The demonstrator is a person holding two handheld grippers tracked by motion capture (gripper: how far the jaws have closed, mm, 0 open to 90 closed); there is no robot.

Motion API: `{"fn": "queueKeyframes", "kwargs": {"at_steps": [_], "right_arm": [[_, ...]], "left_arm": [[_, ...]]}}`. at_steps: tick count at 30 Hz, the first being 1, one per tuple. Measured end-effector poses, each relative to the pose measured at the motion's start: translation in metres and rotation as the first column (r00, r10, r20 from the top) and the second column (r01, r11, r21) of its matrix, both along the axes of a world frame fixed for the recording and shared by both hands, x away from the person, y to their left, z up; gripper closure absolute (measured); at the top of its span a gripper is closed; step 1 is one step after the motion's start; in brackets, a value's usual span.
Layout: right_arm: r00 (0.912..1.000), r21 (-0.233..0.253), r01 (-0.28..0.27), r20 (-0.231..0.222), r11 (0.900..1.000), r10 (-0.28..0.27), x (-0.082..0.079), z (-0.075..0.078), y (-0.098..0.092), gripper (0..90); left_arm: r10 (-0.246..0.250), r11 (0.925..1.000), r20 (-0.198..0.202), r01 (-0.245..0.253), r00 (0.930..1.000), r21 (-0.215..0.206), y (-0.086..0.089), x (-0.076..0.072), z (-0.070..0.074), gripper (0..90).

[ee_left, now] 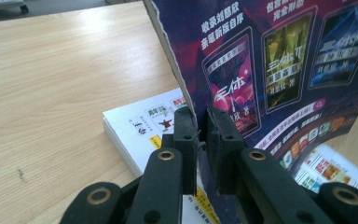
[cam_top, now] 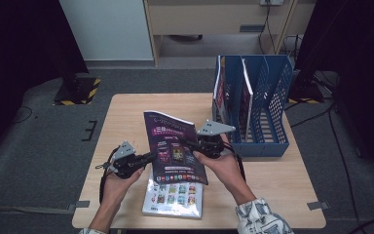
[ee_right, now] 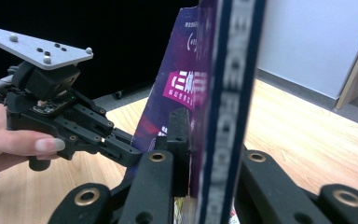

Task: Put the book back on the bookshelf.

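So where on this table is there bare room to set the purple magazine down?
The table is bare along its left side and far-left corner, and along the near-right edge in front of the blue file rack. The middle is crowded: both grippers hold the purple magazine over a white book, and the rack fills the far-right corner.

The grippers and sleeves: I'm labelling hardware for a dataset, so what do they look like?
Both the left gripper and the right gripper are black, with linked arms, brass-ringed pivots and flat rectangular jaw blocks. Each carries a grey three-cornered plate with small studs on top, and a black cable trails from each. The right arm wears a pale patterned sleeve.
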State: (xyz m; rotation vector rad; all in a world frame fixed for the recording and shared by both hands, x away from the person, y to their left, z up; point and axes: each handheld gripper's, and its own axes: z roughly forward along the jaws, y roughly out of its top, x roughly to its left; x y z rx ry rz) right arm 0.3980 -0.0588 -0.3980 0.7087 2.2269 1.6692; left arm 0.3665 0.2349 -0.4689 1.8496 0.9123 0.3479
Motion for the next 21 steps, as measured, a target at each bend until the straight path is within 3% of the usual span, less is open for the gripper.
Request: {"fn": "queueKeyframes", "kwargs": {"at_steps": [6,21], "right_arm": [[0.9997,-0.008,-0.008,0.023,1.0,0.008,0.001,0.01,0.001,82.1],[0.9975,-0.029,-0.061,0.036,0.998,0.062,0.001,0.018,0.006,76.3]], "left_arm": [[0.02,0.9997,0.029,-0.02,0.9994,-0.014,0.002,-0.001,0.009,83.4],[0.007,0.9998,0.029,-0.007,0.9996,-0.021,0.004,-0.002,0.01,83.4]]}}
